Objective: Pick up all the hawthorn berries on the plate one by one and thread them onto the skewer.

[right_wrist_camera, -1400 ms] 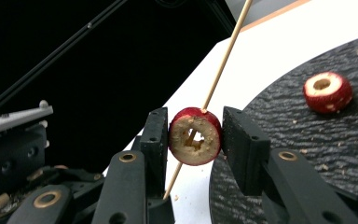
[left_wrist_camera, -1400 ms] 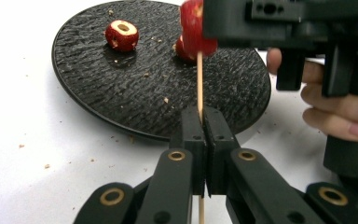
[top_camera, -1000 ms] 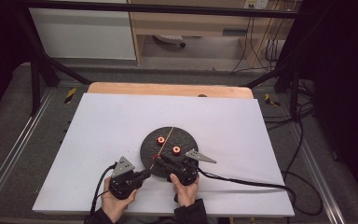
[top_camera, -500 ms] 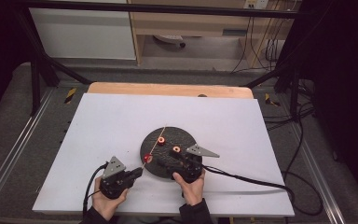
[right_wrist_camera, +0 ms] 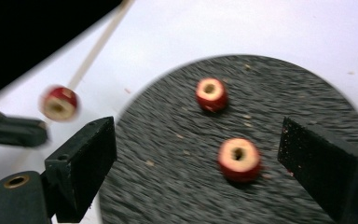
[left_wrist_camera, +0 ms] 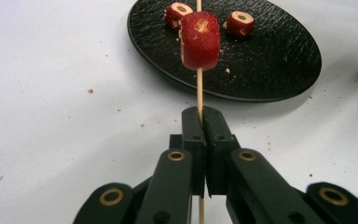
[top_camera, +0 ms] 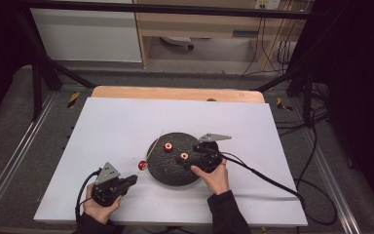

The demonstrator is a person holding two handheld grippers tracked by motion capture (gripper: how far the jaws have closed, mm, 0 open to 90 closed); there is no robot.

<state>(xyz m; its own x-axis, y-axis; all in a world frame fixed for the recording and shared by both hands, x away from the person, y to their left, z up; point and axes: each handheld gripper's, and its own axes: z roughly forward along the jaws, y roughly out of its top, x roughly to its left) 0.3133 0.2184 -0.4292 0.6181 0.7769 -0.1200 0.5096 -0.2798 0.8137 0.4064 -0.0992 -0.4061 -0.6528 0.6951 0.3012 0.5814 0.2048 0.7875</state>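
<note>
My left gripper (left_wrist_camera: 200,116) is shut on a thin wooden skewer (left_wrist_camera: 199,86) that carries one red apple-like piece (left_wrist_camera: 200,40). In the high view that left gripper (top_camera: 132,180) sits at the front left, and the skewer (top_camera: 153,144) slants over the rim of the black plate (top_camera: 173,176). Two more red pieces (top_camera: 168,146) (top_camera: 184,156) lie on the plate. My right gripper (right_wrist_camera: 200,163) hovers over the plate; its jaws have just been opening and stand wide apart. One red piece (right_wrist_camera: 238,159) lies on the plate below the gap, untouched.
A white sheet (top_camera: 126,122) covers the table, with a wooden strip (top_camera: 175,92) along its far edge. Crumbs dot the sheet near the plate. The right gripper's black cable (top_camera: 268,178) trails across the sheet to the right. Metal rails run down both sides of the table.
The left gripper drew back to the left with the skewer and its red piece. The right gripper opened, rose and shifted right over the plate.
</note>
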